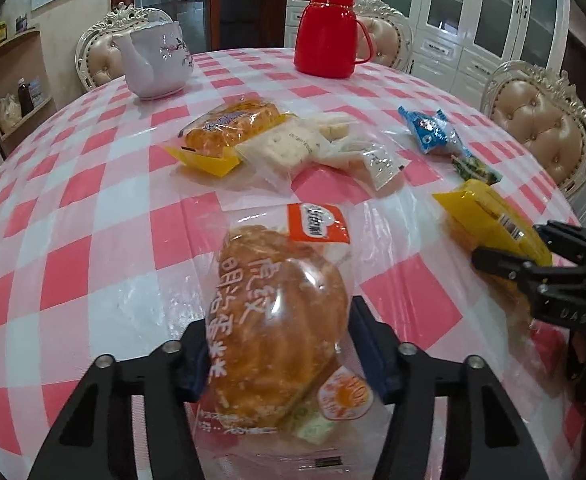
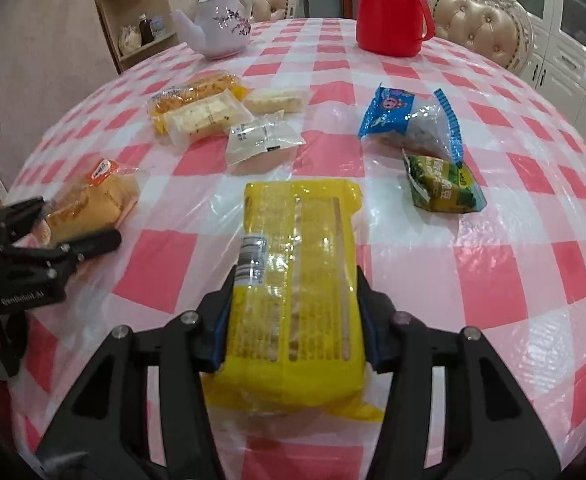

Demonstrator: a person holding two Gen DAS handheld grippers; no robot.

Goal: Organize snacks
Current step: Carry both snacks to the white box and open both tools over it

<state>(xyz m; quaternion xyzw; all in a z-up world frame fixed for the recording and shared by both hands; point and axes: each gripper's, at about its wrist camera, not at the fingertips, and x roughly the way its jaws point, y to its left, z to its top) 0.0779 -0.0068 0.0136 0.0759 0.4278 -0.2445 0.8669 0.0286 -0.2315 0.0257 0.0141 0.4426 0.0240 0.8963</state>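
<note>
Both hands are at the grasping step. The left tool (image 1: 277, 344) has its jaws half closed around the bun (image 1: 273, 320), pads against the wrapper on both sides. The right tool (image 2: 293, 312) is partly open around the yellow pack (image 2: 297, 280), its pads touching the pack's sides. Both snacks lie on the bench (image 1: 73, 200), near its front edge.

Next, I judge, each needs lifting and carrying to the pile (image 1: 277, 140) at mid-bench; soft wrappers may slip or crush.

The bench wears a pink-and-white checked cloth under clear plastic. A teapot (image 1: 157, 64) and red flask (image 1: 327, 32) stand at the far side, with padded chairs (image 1: 533, 128) and white cabinets (image 1: 473, 20) beyond.
</note>
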